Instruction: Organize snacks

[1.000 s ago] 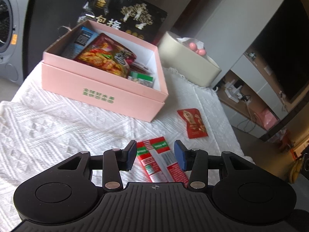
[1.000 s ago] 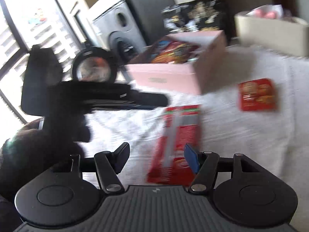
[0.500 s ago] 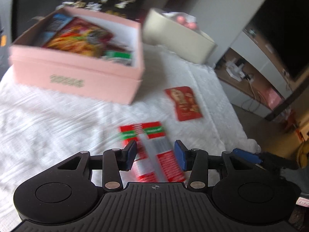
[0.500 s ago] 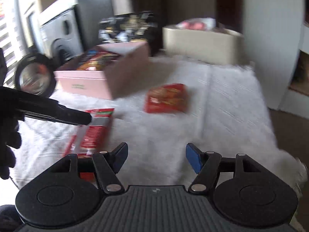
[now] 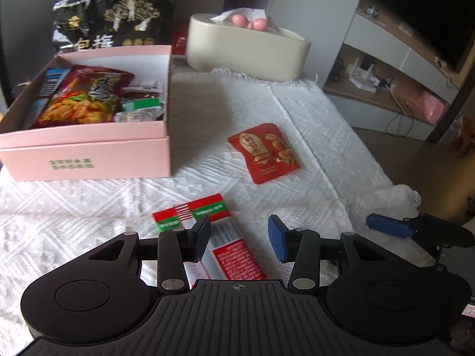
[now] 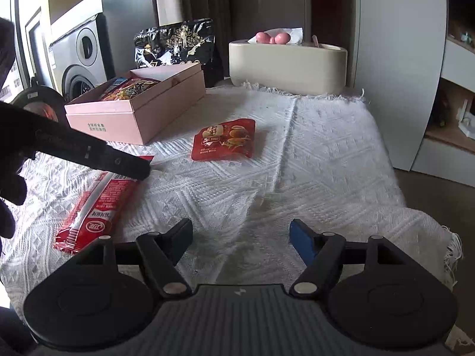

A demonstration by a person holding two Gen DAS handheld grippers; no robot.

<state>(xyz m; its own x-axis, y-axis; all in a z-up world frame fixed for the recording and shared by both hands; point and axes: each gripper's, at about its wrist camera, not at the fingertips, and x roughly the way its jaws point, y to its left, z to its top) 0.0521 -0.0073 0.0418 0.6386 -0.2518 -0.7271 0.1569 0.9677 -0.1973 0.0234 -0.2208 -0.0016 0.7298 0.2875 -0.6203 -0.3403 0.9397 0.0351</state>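
A long red snack packet lies flat on the white cloth. My left gripper hovers over its near half, open, with the packet below the gap and neither pad pressing on it. A small red pouch lies further out, right of the pink box that holds several snack bags. My right gripper hangs low over bare cloth, aimed at that pouch; its jaws are opening and hold nothing. From the right wrist, a left finger crosses over the long packet.
A black snack bag stands behind the pink box. A cream tissue box sits at the table's far edge. The cloth drops off at the right edge, with floor and shelves beyond. A washing machine stands far left.
The right wrist view has swung from the long packet to the small red pouch, and its jaws have widened. The left gripper has slid right along the packet; the right gripper's finger now shows beside it.
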